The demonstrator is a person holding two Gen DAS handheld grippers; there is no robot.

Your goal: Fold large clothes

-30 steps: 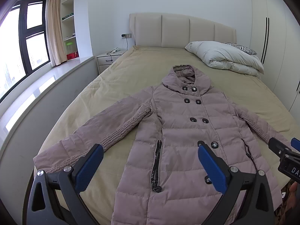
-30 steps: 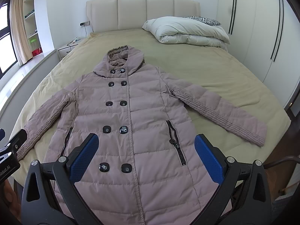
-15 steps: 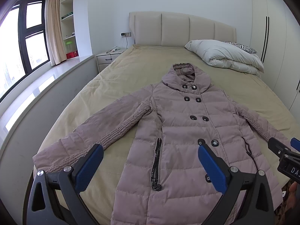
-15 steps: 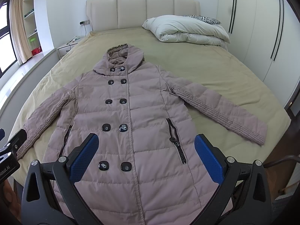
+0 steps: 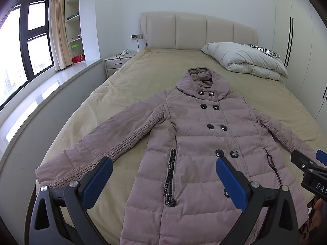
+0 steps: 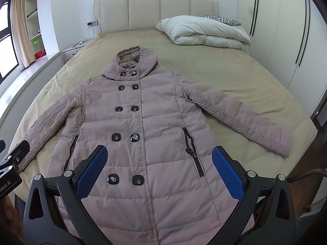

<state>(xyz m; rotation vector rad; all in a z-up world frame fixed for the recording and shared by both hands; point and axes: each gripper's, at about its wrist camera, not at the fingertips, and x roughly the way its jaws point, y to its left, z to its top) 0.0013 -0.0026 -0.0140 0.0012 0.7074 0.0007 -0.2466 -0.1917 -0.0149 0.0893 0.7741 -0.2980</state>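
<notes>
While the left gripper hangs low with its blue-padded jaws spread wide and nothing between them, the left wrist view shows a mauve quilted coat laid flat and face up on the bed ahead of it. The coat's lower front lies beneath the gap between the pads, the hem end nearest the camera, the hood pointing toward the headboard. One sleeve stretches out to the left, its cuff lying near the left pad. The right gripper's dark tip juts in at the right edge, over the far sleeve. The bed carries a tan cover; a folded white duvet sits at its far right corner, a nightstand stands left of the headboard, and a dark-framed window with a beige curtain fills the left wall.

From the right wrist view, the right gripper is likewise wide apart and empty, hovering above the coat's buttoned lower front. The other sleeve runs out to the right, its cuff beyond the right pad. White wardrobe doors line the right wall, and the left gripper's body shows at the left edge.
</notes>
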